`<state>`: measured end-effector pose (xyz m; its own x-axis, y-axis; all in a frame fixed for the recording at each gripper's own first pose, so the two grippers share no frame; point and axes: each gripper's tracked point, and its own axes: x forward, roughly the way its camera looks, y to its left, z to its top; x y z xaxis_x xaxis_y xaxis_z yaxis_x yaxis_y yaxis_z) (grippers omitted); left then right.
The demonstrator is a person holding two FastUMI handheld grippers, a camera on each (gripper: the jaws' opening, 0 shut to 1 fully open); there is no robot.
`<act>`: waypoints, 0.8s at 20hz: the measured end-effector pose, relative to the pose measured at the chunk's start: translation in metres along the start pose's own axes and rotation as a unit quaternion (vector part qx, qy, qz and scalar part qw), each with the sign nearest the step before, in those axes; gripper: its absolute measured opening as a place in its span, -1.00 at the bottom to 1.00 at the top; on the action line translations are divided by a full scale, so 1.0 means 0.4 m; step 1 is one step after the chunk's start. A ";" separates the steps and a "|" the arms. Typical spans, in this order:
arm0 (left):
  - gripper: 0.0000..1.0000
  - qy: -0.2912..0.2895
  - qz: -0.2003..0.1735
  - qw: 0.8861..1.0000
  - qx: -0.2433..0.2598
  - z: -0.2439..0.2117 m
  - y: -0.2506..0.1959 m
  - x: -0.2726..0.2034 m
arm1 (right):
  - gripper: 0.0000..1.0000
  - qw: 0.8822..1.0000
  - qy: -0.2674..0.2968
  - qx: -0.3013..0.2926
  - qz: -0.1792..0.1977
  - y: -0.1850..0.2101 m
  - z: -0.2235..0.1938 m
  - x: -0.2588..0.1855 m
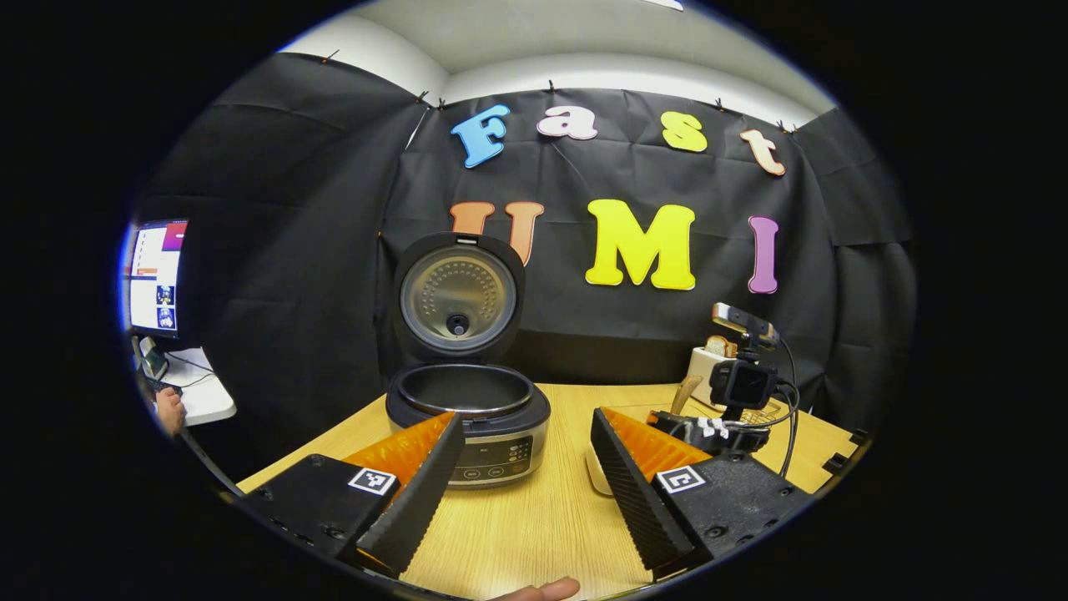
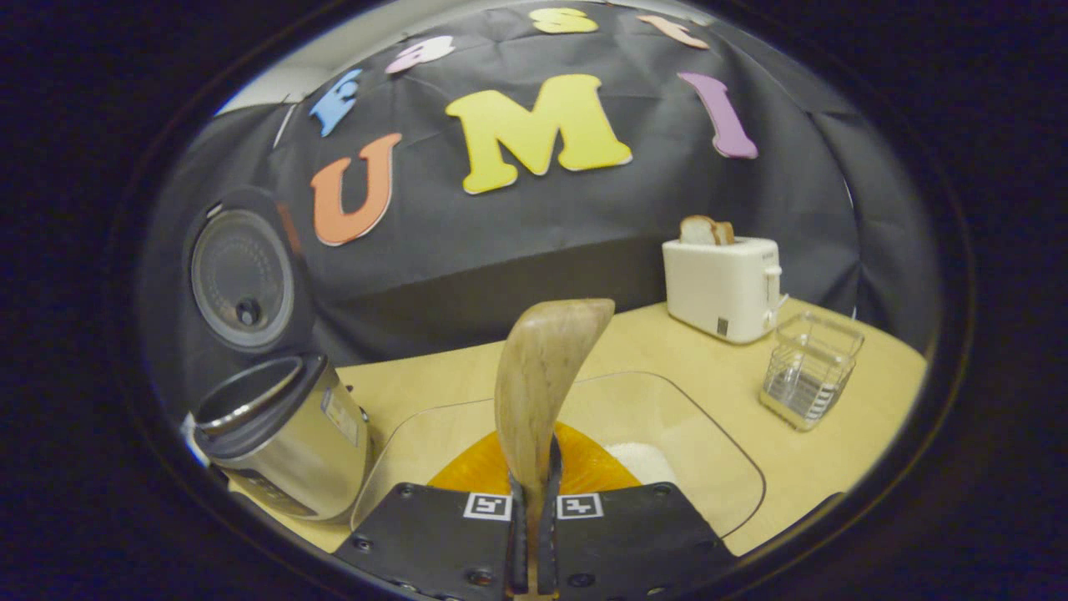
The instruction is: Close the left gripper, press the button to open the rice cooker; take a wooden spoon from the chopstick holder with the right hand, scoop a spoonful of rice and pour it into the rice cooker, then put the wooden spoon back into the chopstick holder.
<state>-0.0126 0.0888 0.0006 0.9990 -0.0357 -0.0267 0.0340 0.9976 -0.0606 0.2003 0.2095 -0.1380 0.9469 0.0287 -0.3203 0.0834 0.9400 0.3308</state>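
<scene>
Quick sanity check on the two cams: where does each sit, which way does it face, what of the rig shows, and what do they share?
Left gripper view: rides the left tool, facing the open rice cooker and the booth wall; its own spread fingers show, with the right tool farther off.
Right gripper view: rides the right tool, looking over a clear tray toward the toaster and chopstick holder; its fingers clamp the wooden spoon.
Shared: rice cooker, toaster, wooden table.
</scene>
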 end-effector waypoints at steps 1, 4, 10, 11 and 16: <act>0.94 0.000 0.000 1.000 -0.001 -0.001 -0.001 0.001 | -0.90 1.000 0.008 0.020 0.011 0.006 -0.003 -0.004; 0.94 0.005 -0.001 1.000 0.000 -0.009 -0.004 0.005 | -0.90 0.998 0.024 0.045 0.031 0.029 -0.011 -0.007; 0.94 0.008 -0.005 1.000 -0.003 -0.015 -0.008 0.010 | -0.90 0.987 0.078 0.121 0.075 0.056 -0.011 -0.003; 0.94 0.008 -0.004 1.000 -0.003 -0.015 -0.008 0.011 | -0.91 0.987 0.076 0.121 0.078 0.056 -0.010 -0.003; 0.94 0.007 -0.001 1.000 -0.009 -0.013 0.006 0.008 | -0.90 0.974 0.083 0.186 0.097 0.054 0.011 -0.001</act>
<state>-0.0093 0.0907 -0.0050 0.9985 -0.0386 -0.0398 0.0353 0.9962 -0.0792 0.2029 0.2282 -0.1270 0.8956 0.2772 -0.3480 0.0435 0.7238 0.6886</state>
